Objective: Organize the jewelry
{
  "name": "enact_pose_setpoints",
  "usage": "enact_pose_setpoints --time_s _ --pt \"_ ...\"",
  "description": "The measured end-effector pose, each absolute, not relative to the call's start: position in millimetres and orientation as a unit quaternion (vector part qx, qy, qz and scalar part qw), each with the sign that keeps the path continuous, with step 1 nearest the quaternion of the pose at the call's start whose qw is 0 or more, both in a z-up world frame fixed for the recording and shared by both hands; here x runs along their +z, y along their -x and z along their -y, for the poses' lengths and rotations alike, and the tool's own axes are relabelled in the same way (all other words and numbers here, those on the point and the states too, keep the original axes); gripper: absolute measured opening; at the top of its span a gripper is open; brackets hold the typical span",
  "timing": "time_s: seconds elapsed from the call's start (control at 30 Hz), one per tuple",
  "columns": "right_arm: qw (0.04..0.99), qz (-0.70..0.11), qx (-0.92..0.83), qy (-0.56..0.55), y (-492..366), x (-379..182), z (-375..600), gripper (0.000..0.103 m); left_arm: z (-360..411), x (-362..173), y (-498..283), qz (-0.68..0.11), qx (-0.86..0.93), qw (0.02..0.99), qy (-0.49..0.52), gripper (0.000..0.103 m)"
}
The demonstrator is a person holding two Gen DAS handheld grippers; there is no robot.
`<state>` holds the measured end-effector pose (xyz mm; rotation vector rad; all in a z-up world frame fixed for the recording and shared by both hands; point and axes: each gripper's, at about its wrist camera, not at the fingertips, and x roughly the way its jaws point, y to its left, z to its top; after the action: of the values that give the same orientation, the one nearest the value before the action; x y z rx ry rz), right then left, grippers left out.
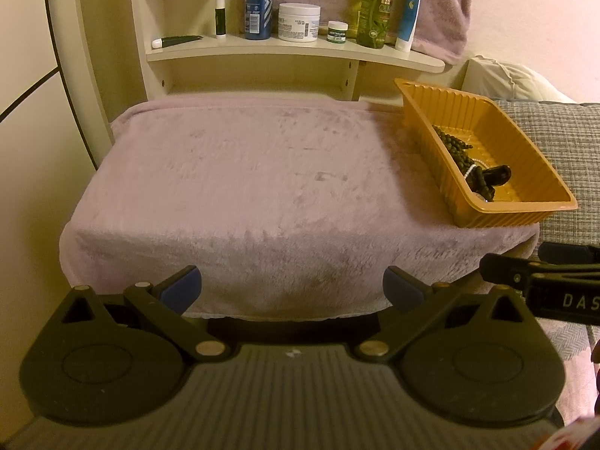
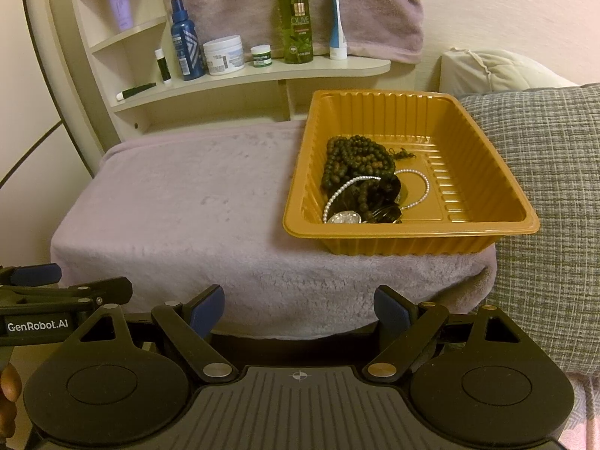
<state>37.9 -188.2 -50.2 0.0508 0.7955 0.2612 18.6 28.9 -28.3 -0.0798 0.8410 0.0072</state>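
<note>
Right wrist: lilac fleece blanket [image 2: 180,195] beneath shelf [image 2: 262,75].

An orange ribbed tray [image 2: 487,225] is sitting on a lilac fleece blanket [image 2: 180,202], beside a grey checked cushion [image 2: 543,172].

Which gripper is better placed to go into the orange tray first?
Right, probably. The right gripper is open, with the orange tray nearly straight ahead and the beads in clear view. The left gripper, also open, faces bare blanket, the tray off to its right.
</note>
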Motion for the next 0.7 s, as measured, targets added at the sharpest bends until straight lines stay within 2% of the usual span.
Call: enact_pose_setpoints --time_s 0.7 --pt "0.914 -0.385 0.126 -0.027 -37.2 -49.7 188.5 0.086 -28.1 -26.3 -17.7 -0.406 0.003 0.913 0.039 0.102"
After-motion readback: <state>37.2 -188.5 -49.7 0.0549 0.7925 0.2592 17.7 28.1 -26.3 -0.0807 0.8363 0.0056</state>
